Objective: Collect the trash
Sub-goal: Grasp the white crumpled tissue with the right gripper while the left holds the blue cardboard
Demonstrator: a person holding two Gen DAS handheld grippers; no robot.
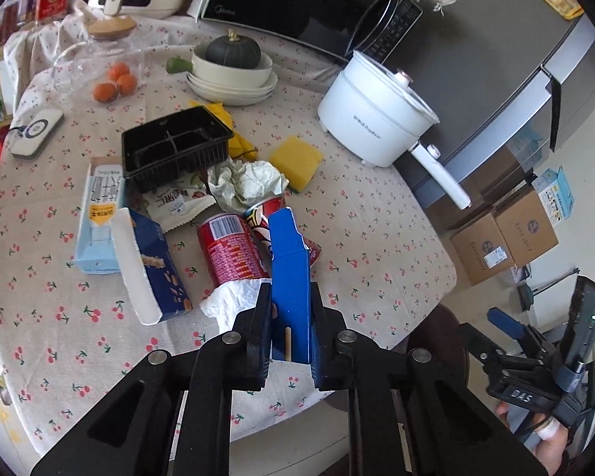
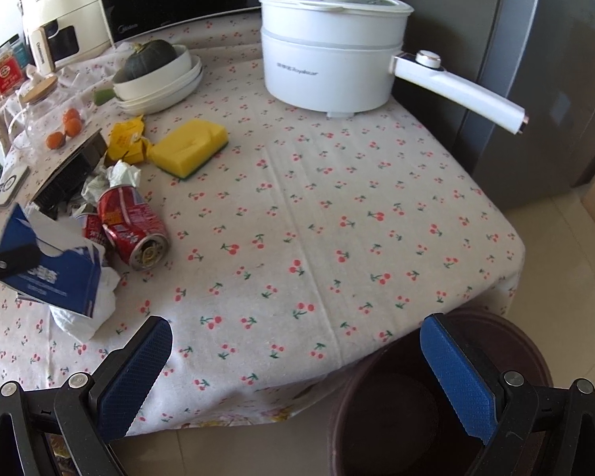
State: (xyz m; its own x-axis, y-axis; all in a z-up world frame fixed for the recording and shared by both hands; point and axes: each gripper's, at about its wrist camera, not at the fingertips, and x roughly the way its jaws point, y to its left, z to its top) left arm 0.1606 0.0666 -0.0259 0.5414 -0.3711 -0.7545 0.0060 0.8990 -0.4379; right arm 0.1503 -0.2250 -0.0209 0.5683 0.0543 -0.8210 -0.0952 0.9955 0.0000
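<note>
Gripping a blue carton (image 1: 290, 277), left claw (image 1: 290, 309) hides its base, right claw (image 2: 295, 361) gaping, bin (image 2: 377, 396) perhaps below.

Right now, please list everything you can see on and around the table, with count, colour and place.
blue carton: 1, blue, held by the left gripper
drink cans: 2, red, crushed, mid pile
crumpled paper: 1, pale, behind the cans
tissue: 1, white, front of pile
black tray: 1, black, back of pile
snack box: 1, blue, left of the cans
sponge: 1, yellow, beside the pile
electric pot: 1, white, far right
bin: 1, dark brown, below the table edge
left gripper: closed on the carton
right gripper: open, above the bin
</note>
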